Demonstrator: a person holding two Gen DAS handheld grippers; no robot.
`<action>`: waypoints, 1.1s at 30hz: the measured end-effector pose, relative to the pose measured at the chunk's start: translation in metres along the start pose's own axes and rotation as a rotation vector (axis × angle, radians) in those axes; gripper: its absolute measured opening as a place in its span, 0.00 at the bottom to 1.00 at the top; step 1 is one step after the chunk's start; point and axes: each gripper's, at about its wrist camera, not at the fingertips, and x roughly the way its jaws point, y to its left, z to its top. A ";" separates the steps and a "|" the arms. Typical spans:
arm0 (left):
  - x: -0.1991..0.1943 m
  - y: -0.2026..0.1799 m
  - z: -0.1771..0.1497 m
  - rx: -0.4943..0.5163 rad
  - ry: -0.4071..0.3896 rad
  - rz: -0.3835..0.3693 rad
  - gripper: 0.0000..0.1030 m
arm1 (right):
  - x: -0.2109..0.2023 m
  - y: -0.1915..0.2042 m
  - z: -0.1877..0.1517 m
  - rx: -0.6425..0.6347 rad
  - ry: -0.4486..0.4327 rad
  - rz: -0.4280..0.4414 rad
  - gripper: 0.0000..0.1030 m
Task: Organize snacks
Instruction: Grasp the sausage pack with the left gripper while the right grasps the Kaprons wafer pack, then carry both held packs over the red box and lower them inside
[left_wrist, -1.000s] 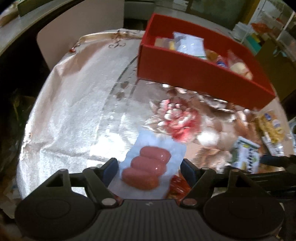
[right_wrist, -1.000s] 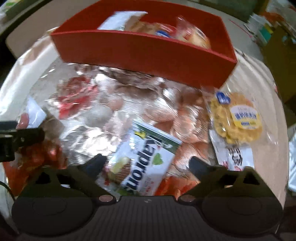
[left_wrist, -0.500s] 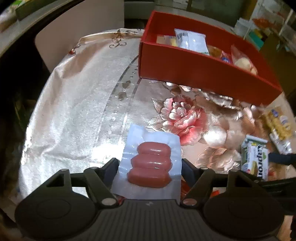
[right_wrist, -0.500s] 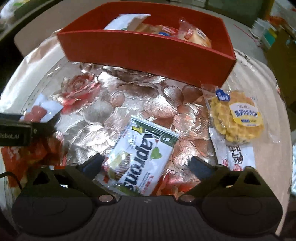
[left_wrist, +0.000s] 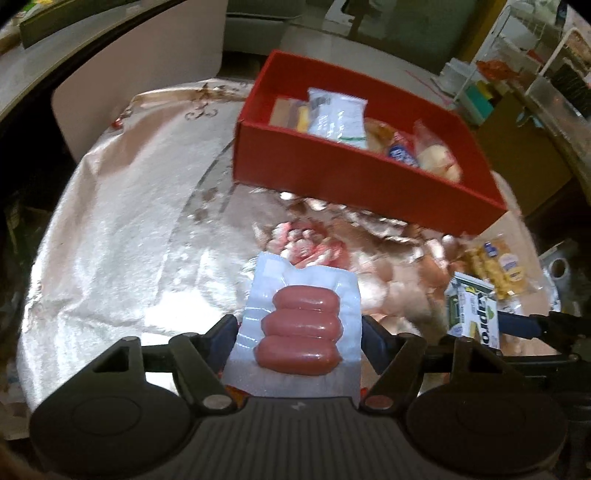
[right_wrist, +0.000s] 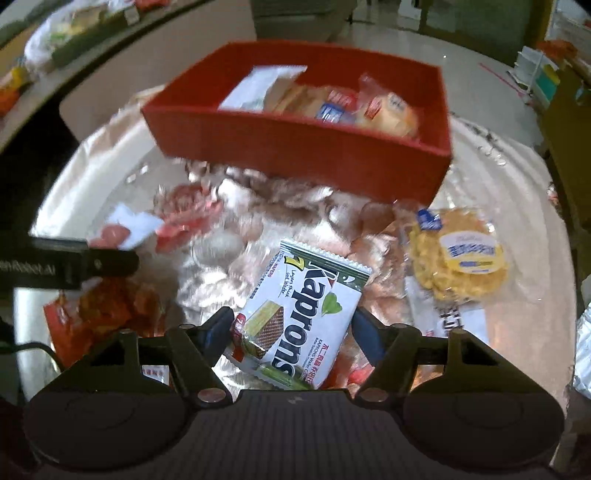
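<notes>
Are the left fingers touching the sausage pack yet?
Touching. The left wrist view shows both fingers pressed against the sausage pack's side edges, with no gap on either side, and the pack's far end raised off the cloth.

Wafer pack between closing fingers

Red box, plain inside and out. Shiny silver-pink cloth over the worktop, patterned with big red and rose flowers. Three pink-red sausages in a clear, whitish vacuum pack. White wafer packet with green edges, black lettering, a green leaf and a brown wafer print. Yellow snack in clear wrap with a blue-lettered label. Orange-red packet, crumpled. Black tongs with blue pads.
</notes>
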 end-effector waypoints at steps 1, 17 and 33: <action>-0.002 -0.002 0.001 -0.001 -0.005 -0.008 0.62 | -0.003 -0.002 0.001 0.007 -0.010 0.002 0.73; -0.021 -0.018 0.018 0.014 -0.097 -0.021 0.62 | -0.026 -0.006 0.012 0.012 -0.115 -0.002 0.73; -0.035 -0.038 0.030 0.070 -0.191 0.014 0.62 | -0.044 -0.012 0.024 0.042 -0.208 0.000 0.73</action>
